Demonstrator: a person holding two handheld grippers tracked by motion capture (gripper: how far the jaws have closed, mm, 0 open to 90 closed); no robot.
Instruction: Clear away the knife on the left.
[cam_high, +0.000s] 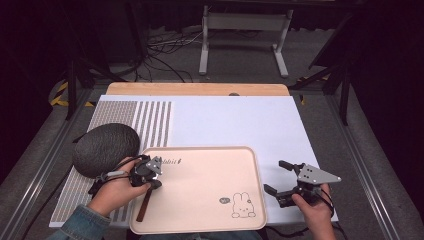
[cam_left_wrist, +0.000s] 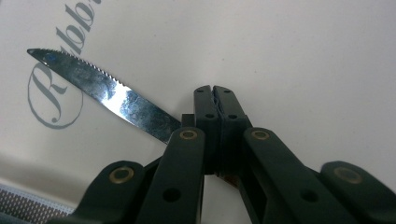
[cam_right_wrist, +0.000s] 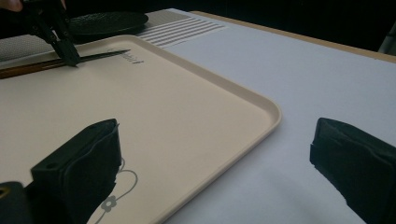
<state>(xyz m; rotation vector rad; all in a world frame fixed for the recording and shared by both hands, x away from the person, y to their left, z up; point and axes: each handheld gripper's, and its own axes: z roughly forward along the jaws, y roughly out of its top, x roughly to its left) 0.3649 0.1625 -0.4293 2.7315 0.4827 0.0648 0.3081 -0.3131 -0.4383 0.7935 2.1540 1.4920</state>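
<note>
A serrated knife (cam_left_wrist: 107, 93) with a brown handle (cam_high: 144, 205) lies at the left end of a beige tray (cam_high: 200, 190) printed with a rabbit drawing. My left gripper (cam_high: 150, 180) is shut on the knife where blade meets handle. In the left gripper view its jaws (cam_left_wrist: 215, 88) press together, with the blade pointing out to the left over the tray's lettering. In the right gripper view the knife (cam_right_wrist: 102, 55) lies low on the tray (cam_right_wrist: 163, 107). My right gripper (cam_high: 275, 176) is open on the white mat, just right of the tray, nothing between its jaws (cam_right_wrist: 215, 154).
A dark grey oval object (cam_high: 106, 148) sits on the mat's patterned left part, just behind the left hand, and appears again far off (cam_right_wrist: 105, 21). The white mat (cam_high: 240, 120) stretches behind the tray. The wooden table edge (cam_high: 200, 89) runs along the back.
</note>
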